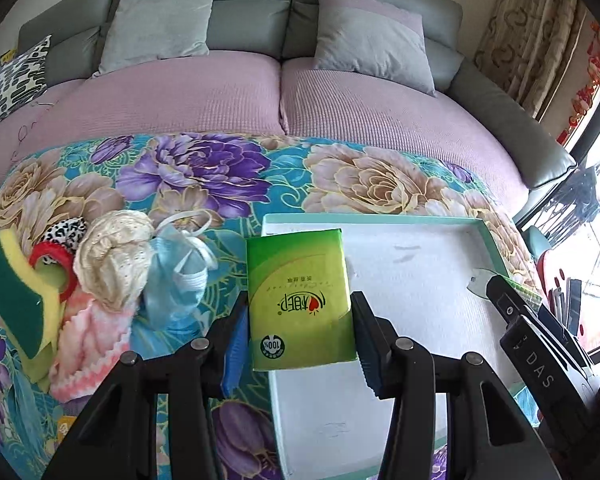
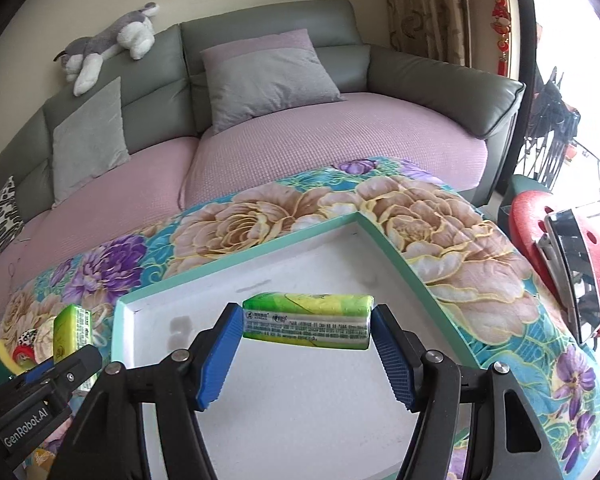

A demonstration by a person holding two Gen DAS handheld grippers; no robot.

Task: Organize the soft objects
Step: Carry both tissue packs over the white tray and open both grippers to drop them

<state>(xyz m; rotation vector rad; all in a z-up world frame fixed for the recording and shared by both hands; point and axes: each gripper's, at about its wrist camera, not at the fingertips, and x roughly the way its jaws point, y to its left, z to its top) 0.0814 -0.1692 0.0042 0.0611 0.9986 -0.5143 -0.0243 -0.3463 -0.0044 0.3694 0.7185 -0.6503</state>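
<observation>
- A grey sofa (image 2: 440, 76) with a pink seat cover stands behind a surface draped in a floral cloth (image 1: 204, 176); a plush husky (image 2: 108, 40) lies along the sofa's back.
- On the cloth sits a shallow white tray (image 2: 236, 264) with a mint-green rim, the landmark here.
- The left gripper (image 1: 300, 312) clamps a green tissue pack (image 1: 302, 300) by its two long sides, the pack upright above the tray's left edge.
- The right gripper (image 2: 306, 322) pinches a second tissue pack (image 2: 306, 320) by its ends, held level and edge-on over the tray's white floor.
- Left of the tray, on the cloth, lies a heap: a blue face mask (image 1: 176, 276) nearest the tray, then a cream lace bundle (image 1: 112, 264), a pink scalloped cloth (image 1: 92, 344), a red ring (image 1: 56, 268), a leopard-print piece (image 1: 66, 232), and a yellow-and-green sponge (image 1: 16, 300) farthest out.
</observation>
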